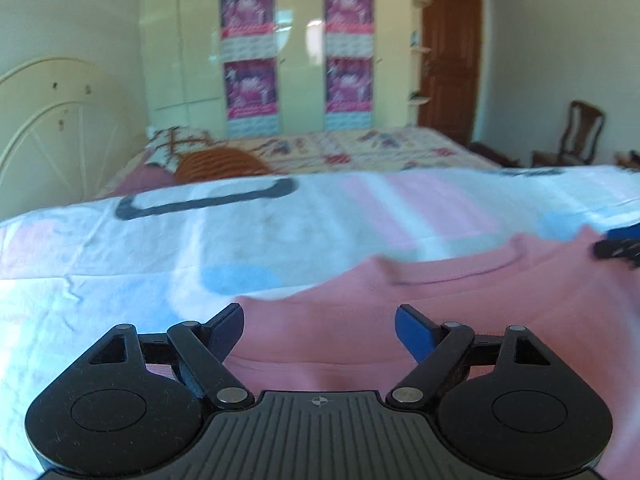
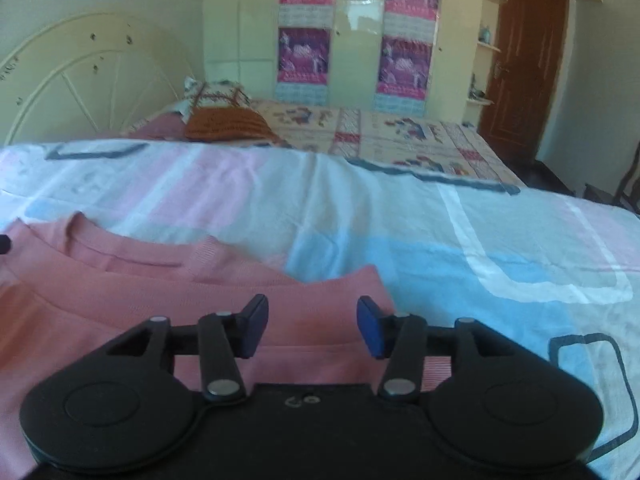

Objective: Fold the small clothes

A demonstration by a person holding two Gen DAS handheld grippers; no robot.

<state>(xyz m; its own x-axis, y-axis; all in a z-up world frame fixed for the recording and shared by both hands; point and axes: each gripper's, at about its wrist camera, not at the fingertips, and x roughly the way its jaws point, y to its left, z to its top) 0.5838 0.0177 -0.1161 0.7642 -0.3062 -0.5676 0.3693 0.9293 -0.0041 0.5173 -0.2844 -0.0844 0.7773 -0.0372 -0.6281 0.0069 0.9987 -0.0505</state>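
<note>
Pink shirt (image 2: pixel 224 280): one garment, lying on the bed sheet with its ribbed neckline towards the far side; a layer appears turned over the body in the right wrist view.
Shirt position: near edge of the sheet, directly under both hand-held grippers.
Left hand-held gripper (image 1: pixel 319 330): jaws wide apart, poised over the pink fabric; nothing between the blue pads.
Right hand-held gripper (image 2: pixel 313 326): jaws apart, narrower than the left; pads not pressing on the fabric; contact with the cloth below cannot be told.
Gripper count: two; the right one's tip shows at the right edge of the left wrist view.
Bed sheet (image 2: pixel 400 216): one, white with pink and blue blocks and dark rounded outlines; bare beside and beyond the shirt.
Obstructions: none seen on the sheet around the shirt.
Second bedspread (image 2: pixel 400 132): one, cream with a coloured print, beyond the sheet.
Orange knitted item (image 2: pixel 226 122): one, on the far bed near the headboard, beside a patterned cushion.
Headboard (image 2: pixel 84 76): one, cream, arched with spokes, at left.
Wardrobe (image 2: pixel 356 20): one, cream and glossy, against the far wall.
Posters (image 2: pixel 306 54): four, pink and purple, in two columns on the wardrobe doors.
Door (image 2: pixel 524 64): one, brown wood, at right.
Chair (image 1: pixel 576 136): one, wooden, near the right wall.
</note>
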